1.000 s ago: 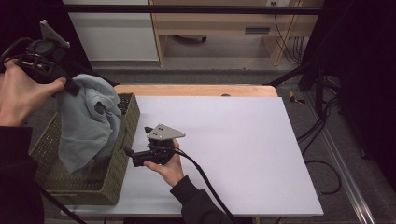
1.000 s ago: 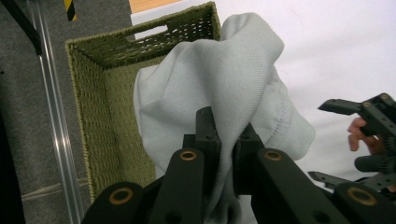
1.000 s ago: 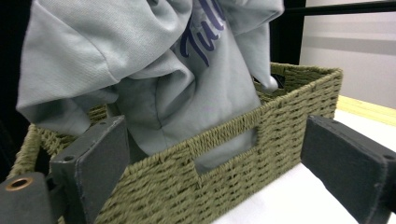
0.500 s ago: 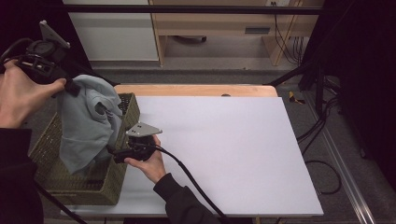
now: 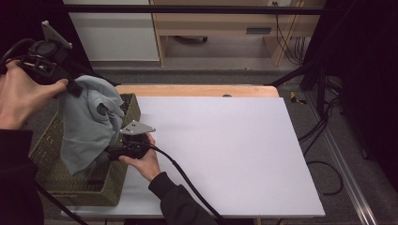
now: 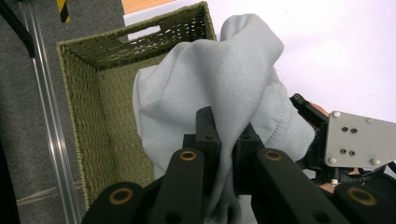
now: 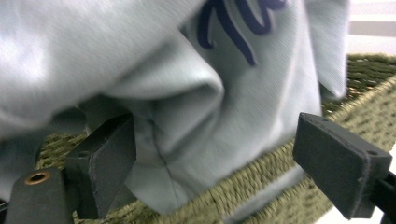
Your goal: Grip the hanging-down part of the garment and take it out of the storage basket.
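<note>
A light grey sweatshirt (image 5: 87,126) hangs over the olive woven basket (image 5: 61,185) at the table's left. My left gripper (image 5: 71,88) is shut on the sweatshirt's upper edge and holds it up; in the left gripper view the cloth (image 6: 219,84) is pinched between the jaws of this gripper (image 6: 227,135). My right gripper (image 5: 112,152) reaches in from the table side at the basket's rim. Its jaws stand open around a fold of the sweatshirt (image 7: 196,93), which bears dark blue lettering (image 7: 233,23), just above the rim (image 7: 261,172).
The white table top (image 5: 225,150) spreads to the right of the basket. A cable (image 5: 187,183) trails from the right gripper across the table's front. Wooden furniture (image 5: 220,28) and floor cables (image 5: 324,131) lie beyond the table.
My right gripper has moved left across the table to the basket's rim and now has the hanging sweatshirt between its open jaws. The left gripper keeps holding the sweatshirt up.
</note>
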### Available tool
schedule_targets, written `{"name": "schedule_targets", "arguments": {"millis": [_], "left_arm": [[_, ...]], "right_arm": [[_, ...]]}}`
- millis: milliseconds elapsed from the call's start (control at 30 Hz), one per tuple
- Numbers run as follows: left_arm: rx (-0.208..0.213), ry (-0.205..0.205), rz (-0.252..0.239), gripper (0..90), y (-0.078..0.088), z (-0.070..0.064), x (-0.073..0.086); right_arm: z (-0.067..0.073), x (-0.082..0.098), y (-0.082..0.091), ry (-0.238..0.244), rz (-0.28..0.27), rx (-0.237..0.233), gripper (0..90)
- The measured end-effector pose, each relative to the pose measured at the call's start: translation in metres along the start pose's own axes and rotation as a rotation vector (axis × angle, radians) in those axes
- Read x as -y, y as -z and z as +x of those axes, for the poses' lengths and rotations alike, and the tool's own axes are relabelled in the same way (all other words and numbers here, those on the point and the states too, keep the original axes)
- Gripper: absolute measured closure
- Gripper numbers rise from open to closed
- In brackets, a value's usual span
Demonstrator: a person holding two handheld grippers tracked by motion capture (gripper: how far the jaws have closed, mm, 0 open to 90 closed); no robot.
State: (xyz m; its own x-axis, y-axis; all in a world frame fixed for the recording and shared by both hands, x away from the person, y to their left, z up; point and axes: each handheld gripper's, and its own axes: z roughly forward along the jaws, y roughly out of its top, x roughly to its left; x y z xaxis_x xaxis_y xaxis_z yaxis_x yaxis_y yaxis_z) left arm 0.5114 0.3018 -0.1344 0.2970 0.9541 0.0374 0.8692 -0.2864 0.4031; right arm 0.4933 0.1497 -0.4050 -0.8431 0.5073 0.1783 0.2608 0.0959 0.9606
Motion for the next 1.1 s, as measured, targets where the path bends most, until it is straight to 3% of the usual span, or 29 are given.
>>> {"name": "schedule_targets", "arguments": {"millis": [133,200,233,267,433,467,733,1100], "left_arm": [[0.002,-0.007,0.001,84.1,0.000,-0.002,-0.001],[0.001,-0.008,0.000,84.1,0.000,-0.002,0.000],[-0.001,-0.006,-0.002,84.1,0.000,-0.002,0.000],[-0.001,-0.004,-0.004,84.1,0.000,-0.002,0.000],[-0.004,-0.001,-0.009,84.1,0.000,0.000,0.001],[-0.003,0.001,-0.010,84.1,0.000,0.001,0.001],[-0.011,0.009,-0.018,84.1,0.002,0.006,0.004],[-0.006,0.027,-0.028,84.1,0.003,0.011,0.007]], "right_arm": [[0.003,-0.004,-0.007,0.006,0.009,-0.009,20.0],[0.005,-0.004,-0.008,0.011,0.005,0.001,31.2],[0.007,-0.004,-0.009,0.011,0.004,0.000,43.3],[0.007,-0.004,-0.009,0.011,0.004,0.000,43.3],[0.004,-0.004,-0.008,0.013,0.006,0.008,79.4],[0.003,-0.005,-0.007,0.017,0.003,0.004,82.2],[0.000,-0.012,0.007,0.042,-0.006,-0.031,85.4],[-0.011,-0.034,0.055,0.057,-0.073,-0.019,85.8]]}}
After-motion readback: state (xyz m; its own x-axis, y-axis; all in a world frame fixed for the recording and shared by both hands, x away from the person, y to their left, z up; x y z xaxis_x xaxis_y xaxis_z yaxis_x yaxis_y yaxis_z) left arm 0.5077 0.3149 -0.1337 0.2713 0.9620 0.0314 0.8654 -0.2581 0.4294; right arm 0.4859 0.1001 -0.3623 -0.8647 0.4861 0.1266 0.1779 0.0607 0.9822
